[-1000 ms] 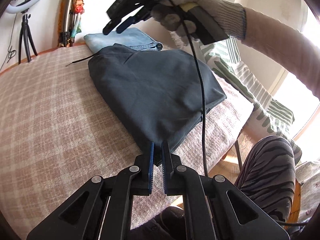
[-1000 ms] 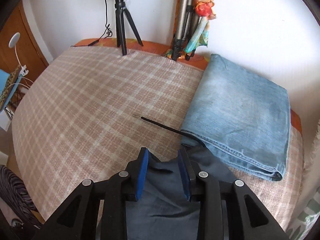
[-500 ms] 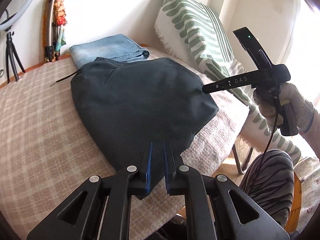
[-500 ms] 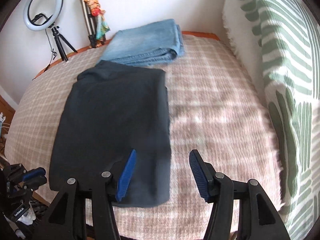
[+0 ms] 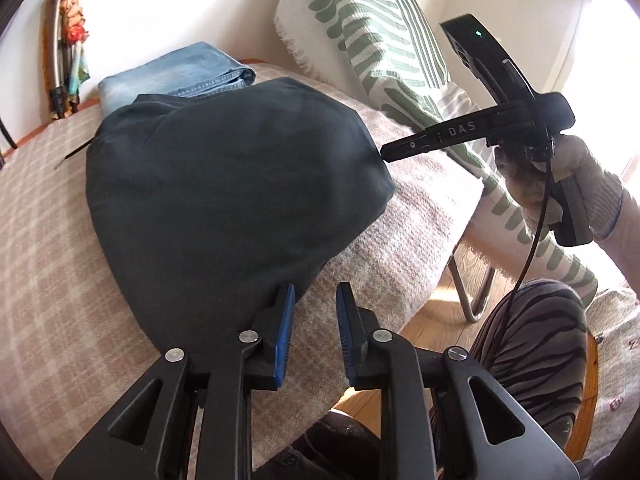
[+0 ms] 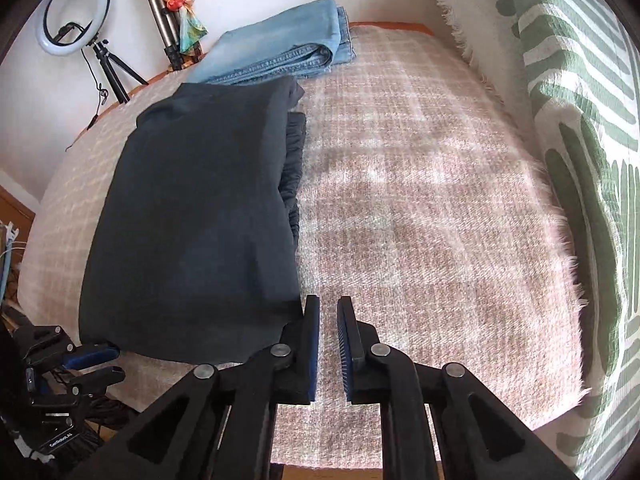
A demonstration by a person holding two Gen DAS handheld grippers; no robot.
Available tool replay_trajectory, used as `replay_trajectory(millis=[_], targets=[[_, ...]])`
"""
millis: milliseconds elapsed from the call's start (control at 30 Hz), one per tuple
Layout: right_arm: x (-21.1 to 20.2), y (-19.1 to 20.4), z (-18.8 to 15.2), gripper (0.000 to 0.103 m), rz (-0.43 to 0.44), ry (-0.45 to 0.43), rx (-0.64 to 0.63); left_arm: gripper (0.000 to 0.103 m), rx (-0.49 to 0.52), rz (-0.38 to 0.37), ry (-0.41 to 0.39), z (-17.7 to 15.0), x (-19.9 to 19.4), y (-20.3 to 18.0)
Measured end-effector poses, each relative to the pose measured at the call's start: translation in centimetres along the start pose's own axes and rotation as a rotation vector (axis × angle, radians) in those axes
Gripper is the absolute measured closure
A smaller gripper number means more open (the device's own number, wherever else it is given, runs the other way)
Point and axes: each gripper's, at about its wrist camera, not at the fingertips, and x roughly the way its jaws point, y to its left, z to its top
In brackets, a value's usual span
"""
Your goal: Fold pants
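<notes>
The dark pants (image 5: 224,184) lie folded into a rough rectangle on the plaid blanket; they also show in the right wrist view (image 6: 200,216). My left gripper (image 5: 314,312) is open and empty at their near corner, just off the cloth. My right gripper (image 6: 328,320) stands slightly open and empty beside their near right corner, holding nothing. It shows from the side in the left wrist view (image 5: 384,154), at the pants' right edge. The left gripper shows in the right wrist view (image 6: 92,364) at the near left corner.
Folded blue jeans (image 6: 288,48) lie at the far edge of the plaid blanket (image 6: 420,200). A green-striped cushion (image 6: 580,120) lines the right side. A ring light on a tripod (image 6: 76,12) and a second stand are at the back wall. My striped knee (image 5: 532,340) is near the bed's edge.
My left gripper has opened and let go of the pants' corner. My right gripper has come back from the far end to the near right corner and narrowed its gap.
</notes>
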Motion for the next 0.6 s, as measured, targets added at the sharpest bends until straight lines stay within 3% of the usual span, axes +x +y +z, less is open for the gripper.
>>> replay_trajectory(millis=[67, 133, 200, 267, 400, 600], targets=[[-1.8, -0.2, 0.5, 0.059, 0.043, -0.058, -0.013, 0.066, -0.040, 0.016, -0.023, 0.7, -1.5, 1.6], [-3.1, 0.0, 1.3, 0.055, 0.061, -0.090, -0.039, 0.049, -0.085, 0.035, -0.043, 1.4, -2.8, 3.5], [-3.7, 0.1, 2.2, 0.028, 0.097, -0.107, -0.046, 0.042, -0.142, 0.057, -0.051, 2.3, -3.4, 5.7], [-3.8, 0.1, 3.5, 0.014, 0.123, -0.134, -0.035, 0.040, -0.216, 0.073, -0.056, 3.1, -3.6, 7.9], [-1.8, 0.5, 6.1, 0.010, 0.222, -0.095, -0.048, 0.039, -0.355, 0.052, -0.035, 4.5, -2.3, 11.5], [3.6, 0.7, 8.5, 0.010, 0.236, -0.007, -0.087, 0.039, -0.485, 0.042, 0.018, 4.8, 0.9, 15.1]])
